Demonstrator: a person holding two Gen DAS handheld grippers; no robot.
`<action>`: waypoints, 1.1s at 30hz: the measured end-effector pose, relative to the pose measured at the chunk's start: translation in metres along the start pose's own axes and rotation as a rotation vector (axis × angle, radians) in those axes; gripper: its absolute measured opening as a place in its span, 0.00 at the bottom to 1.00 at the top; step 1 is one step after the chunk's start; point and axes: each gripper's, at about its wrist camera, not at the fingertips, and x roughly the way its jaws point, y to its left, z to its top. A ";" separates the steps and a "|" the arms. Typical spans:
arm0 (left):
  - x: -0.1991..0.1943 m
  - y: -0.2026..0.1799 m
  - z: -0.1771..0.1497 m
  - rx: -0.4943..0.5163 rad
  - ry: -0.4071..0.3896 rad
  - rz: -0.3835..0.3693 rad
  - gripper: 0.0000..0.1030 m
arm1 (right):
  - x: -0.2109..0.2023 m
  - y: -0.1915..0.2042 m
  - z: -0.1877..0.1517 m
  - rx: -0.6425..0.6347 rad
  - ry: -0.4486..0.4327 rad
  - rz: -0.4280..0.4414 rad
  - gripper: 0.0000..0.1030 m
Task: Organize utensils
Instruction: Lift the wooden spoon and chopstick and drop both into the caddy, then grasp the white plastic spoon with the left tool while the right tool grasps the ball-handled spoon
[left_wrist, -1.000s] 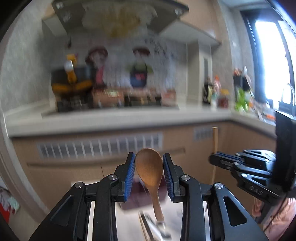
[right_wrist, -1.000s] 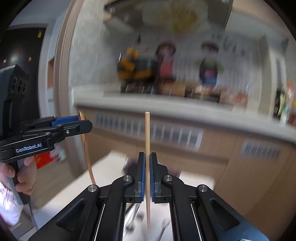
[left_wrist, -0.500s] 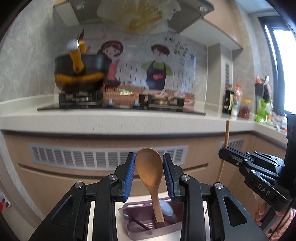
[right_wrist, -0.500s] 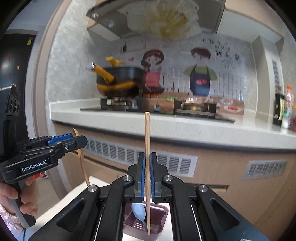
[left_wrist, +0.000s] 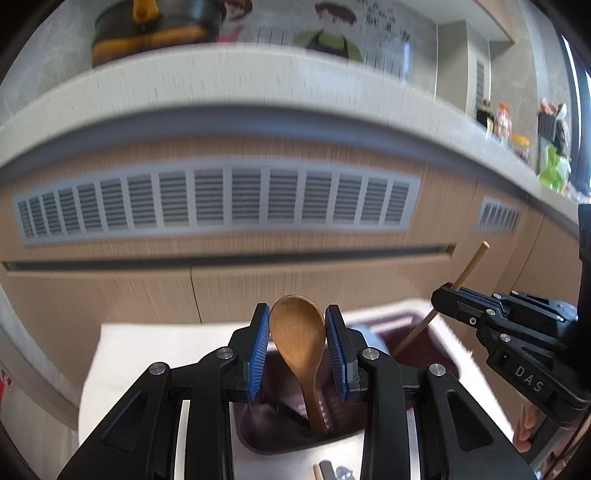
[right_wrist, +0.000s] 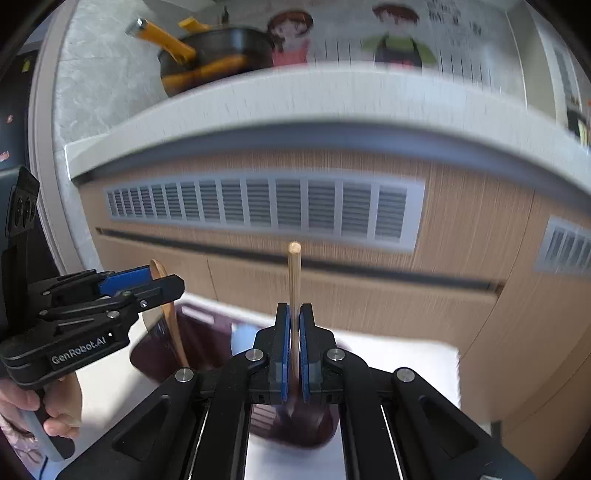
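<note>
My left gripper (left_wrist: 297, 325) is shut on a wooden spoon (left_wrist: 298, 332), bowl up, with its handle reaching down into the dark purple utensil holder (left_wrist: 280, 439) on the white table. My right gripper (right_wrist: 294, 325) is shut on a wooden chopstick (right_wrist: 294, 273), upright, with its lower end inside the same holder (right_wrist: 207, 332). The right gripper (left_wrist: 461, 299) also shows in the left wrist view with the chopstick (left_wrist: 469, 269). The left gripper (right_wrist: 162, 284) and the spoon (right_wrist: 171, 321) show in the right wrist view. A light blue spoon (right_wrist: 243, 336) stands in the holder.
The white table (left_wrist: 155, 350) stands in front of wooden kitchen cabinets with a vent grille (left_wrist: 221, 199). A counter above carries a black and orange pot (right_wrist: 210, 51). Loose utensils (left_wrist: 332, 472) lie on the table near the bottom edge.
Both grippers have come down over the purple holder. The spoon handle and the chopstick tip now reach inside it. The view has tilted downward.
</note>
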 end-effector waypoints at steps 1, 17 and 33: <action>0.007 -0.001 -0.005 0.003 0.021 0.001 0.31 | 0.003 -0.002 -0.004 0.007 0.014 0.004 0.05; -0.074 -0.003 -0.006 -0.012 -0.008 0.021 0.55 | -0.055 -0.003 -0.011 -0.044 0.020 -0.082 0.62; -0.115 -0.018 -0.126 0.002 0.252 -0.001 0.59 | -0.111 0.024 -0.149 -0.105 0.326 0.041 0.66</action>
